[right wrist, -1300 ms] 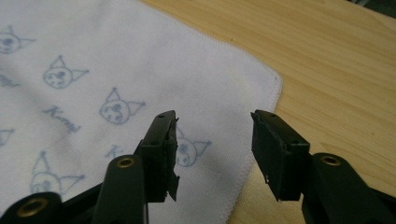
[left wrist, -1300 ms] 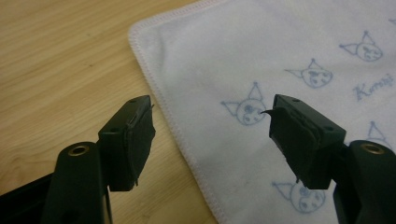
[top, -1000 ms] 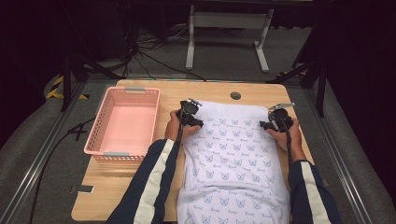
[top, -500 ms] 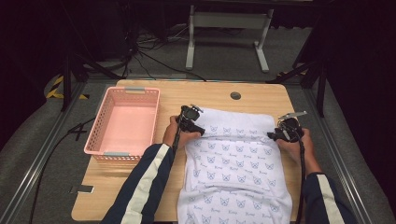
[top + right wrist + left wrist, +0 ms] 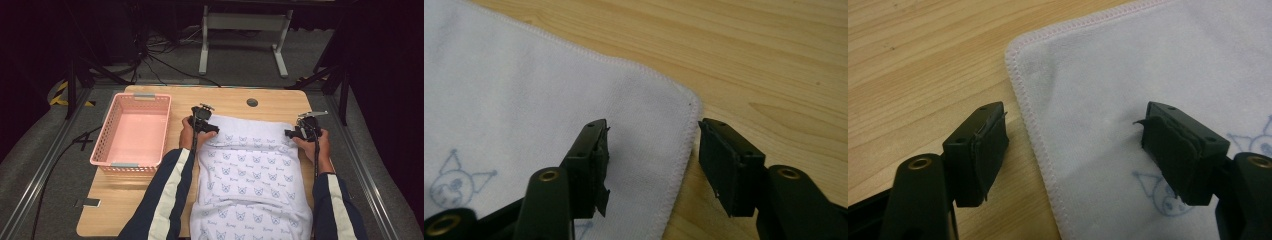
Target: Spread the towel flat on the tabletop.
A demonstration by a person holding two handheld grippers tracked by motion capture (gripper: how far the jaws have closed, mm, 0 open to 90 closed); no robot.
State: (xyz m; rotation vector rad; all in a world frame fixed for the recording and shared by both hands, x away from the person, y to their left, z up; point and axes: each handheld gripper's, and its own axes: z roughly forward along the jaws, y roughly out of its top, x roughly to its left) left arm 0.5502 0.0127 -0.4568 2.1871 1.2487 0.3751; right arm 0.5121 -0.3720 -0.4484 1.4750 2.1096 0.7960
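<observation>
Both sets of jaws just opened, left hand-held gripper (image 5: 1075, 150) and right hand-held gripper (image 5: 651, 160) apart astride far corners of towel (image 5: 250, 170) flat on tabletop (image 5: 225, 97), corners seemingly released.

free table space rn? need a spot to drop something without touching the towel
Bare wood: the far strip of the table between the towel and the far edge, around the cable hole, and the near-left corner in front of the pink basket, which is empty too. Crowded: the towel's far corners, where the left gripper and right gripper sit, jaws just opening.
</observation>
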